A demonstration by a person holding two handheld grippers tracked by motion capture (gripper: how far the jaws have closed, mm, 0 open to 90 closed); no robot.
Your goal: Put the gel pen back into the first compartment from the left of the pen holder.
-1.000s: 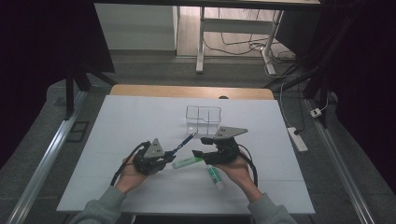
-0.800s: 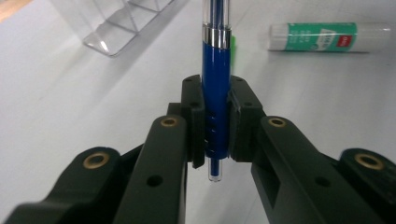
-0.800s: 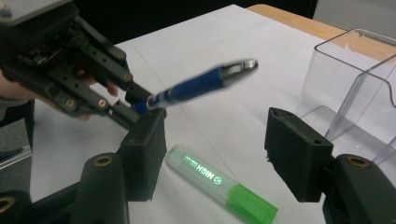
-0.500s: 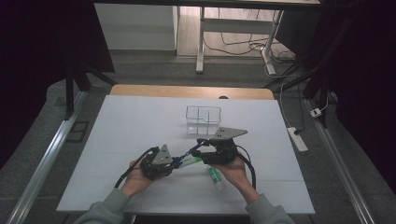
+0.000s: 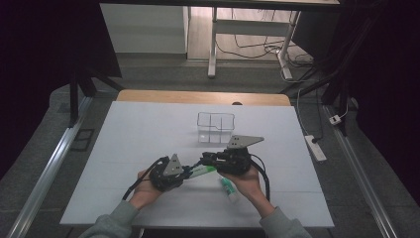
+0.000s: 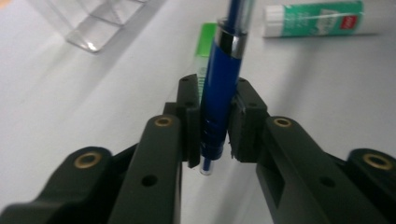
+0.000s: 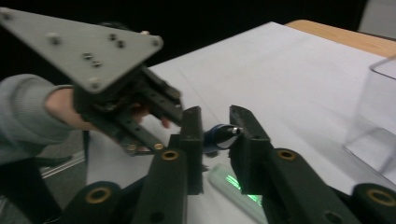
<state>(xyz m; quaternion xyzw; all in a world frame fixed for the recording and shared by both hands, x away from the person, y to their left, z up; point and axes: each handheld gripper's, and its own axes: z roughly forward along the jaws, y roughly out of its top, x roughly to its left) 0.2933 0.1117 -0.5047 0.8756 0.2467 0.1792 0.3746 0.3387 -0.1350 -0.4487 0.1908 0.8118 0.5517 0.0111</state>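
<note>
One blue pen [image 6: 223, 88] clamped by left gripper [image 6: 212, 123], right gripper [image 7: 215, 133] just closed on its tip, two glue sticks [image 6: 312, 18]

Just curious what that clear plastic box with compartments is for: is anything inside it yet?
No, the clear plastic compartment box stands with nothing in it on the white table in the high view.

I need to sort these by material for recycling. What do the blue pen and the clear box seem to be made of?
Blue pen: glossy plastic barrel, by its sheen, with a silvery band that looks like metal or plated plastic. Clear box: rigid see-through plastic, probably acrylic, with bright, sharp edges; glass can't be ruled out.
</note>
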